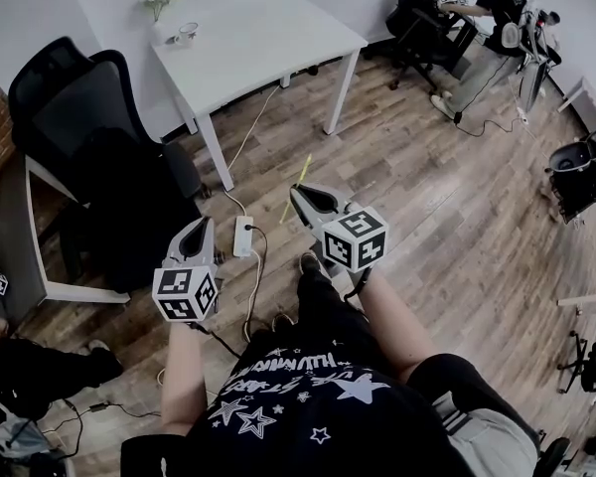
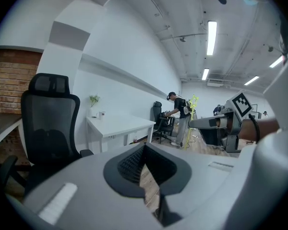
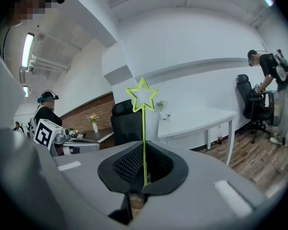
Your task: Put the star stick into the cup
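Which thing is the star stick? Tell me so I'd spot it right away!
Start at the white table at the top of the head view, then come down over the wooden floor to the right gripper. Pinched in it is the star stick: a thin yellow-green rod that, unlike anything nearby, ends in a hollow star.

Stick (image 3: pixel 144 128): lower end lost between the pads of the right gripper (image 3: pixel 143 150). In head view it is a thin yellow line, star too small to make out. Cup (image 1: pixel 186 35) near left edge of table (image 1: pixel 268 43): tiny, inside can't be told. Plant (image 1: pixel 161 1) beside it: blurred. Person (image 1: pixel 482 28) at top right: head cut by top edge. Dark desk (image 1: pixel 5 246): cut by left edge. Chair (image 1: pixel 99 137) hides the floor behind it.
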Tool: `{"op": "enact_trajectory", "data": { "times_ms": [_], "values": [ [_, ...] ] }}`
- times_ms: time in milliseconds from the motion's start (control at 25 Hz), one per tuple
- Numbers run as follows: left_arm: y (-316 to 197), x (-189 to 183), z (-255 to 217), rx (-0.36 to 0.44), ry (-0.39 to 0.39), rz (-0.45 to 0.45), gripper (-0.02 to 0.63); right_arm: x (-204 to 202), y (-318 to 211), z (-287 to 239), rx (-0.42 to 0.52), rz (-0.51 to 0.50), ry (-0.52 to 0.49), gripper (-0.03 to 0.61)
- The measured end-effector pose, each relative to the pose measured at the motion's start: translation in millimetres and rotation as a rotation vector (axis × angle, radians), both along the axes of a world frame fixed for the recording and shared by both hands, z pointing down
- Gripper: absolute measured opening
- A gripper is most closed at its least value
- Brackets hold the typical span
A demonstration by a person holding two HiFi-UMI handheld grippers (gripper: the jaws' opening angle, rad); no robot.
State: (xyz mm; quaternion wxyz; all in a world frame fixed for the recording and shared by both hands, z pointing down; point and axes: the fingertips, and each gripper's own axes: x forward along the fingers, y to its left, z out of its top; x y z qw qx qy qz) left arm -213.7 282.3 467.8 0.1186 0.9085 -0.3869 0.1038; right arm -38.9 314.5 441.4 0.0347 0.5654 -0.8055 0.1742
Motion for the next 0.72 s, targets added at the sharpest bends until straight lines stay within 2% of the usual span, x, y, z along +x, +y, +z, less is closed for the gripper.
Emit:
{"op": "enact_trajectory", "data": {
  "times_ms": [240,440,720],
  "values": [
    [-13,-3,-1,0.013,-0.007,-0.027,0.002,7,-19,2,0.005,-0.012,-0.022,0.032],
    [-45,-3,7,-0.003,-0.018,-0.068,0.002,11,-56,9,-0.004,-0.043,-0.042,0.032],
    [-108,34,17,-0.021,-0.047,-0.082,0.002,46,-125,19,-0.026,-0.08,-0.062,0.032]
  ]
}}
